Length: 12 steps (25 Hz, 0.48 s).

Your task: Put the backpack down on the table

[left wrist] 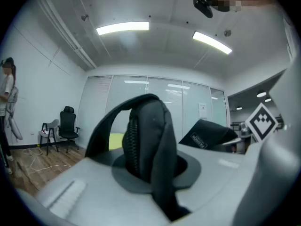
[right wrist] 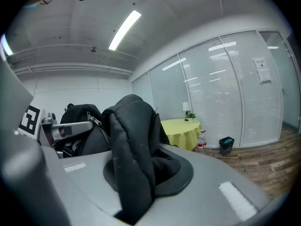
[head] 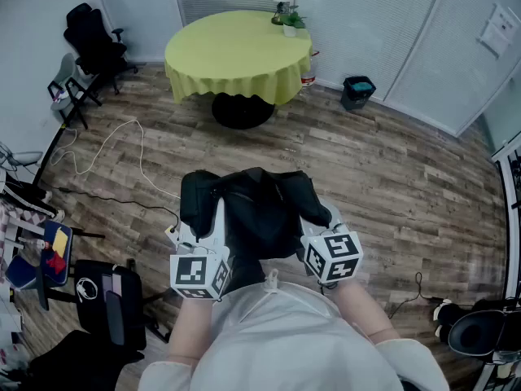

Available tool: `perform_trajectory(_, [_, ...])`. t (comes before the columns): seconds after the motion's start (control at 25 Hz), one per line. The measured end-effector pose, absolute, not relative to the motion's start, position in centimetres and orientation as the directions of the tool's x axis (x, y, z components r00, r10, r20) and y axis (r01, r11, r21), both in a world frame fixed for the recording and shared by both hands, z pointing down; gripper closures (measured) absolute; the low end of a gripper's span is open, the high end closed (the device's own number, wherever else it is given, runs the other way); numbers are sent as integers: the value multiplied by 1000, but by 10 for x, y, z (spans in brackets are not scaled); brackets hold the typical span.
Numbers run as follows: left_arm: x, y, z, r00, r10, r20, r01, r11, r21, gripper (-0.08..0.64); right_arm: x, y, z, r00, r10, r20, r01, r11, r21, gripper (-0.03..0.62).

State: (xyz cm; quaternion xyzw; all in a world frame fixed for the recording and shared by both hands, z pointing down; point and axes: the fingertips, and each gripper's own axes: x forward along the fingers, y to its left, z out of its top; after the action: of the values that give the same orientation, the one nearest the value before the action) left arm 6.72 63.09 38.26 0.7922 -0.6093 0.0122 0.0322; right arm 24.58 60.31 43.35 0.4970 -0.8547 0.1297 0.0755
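The round table stands at twelve o'clock in the head view. The black backpack is held in the air toward six o'clock, well apart from it. Only the gripper views show the grips: the left gripper is clamped on a zippered fold of the bag, the right gripper on a padded fold. A person appears only in the left gripper view, at nine o'clock.
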Motion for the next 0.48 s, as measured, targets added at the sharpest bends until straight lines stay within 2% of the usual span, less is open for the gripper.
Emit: perform_trajectory(0.48, [64, 607, 392, 257, -963, 80, -966, -253, 56, 532, 244, 579, 443, -502, -822, 270, -864, 459, -208, 561])
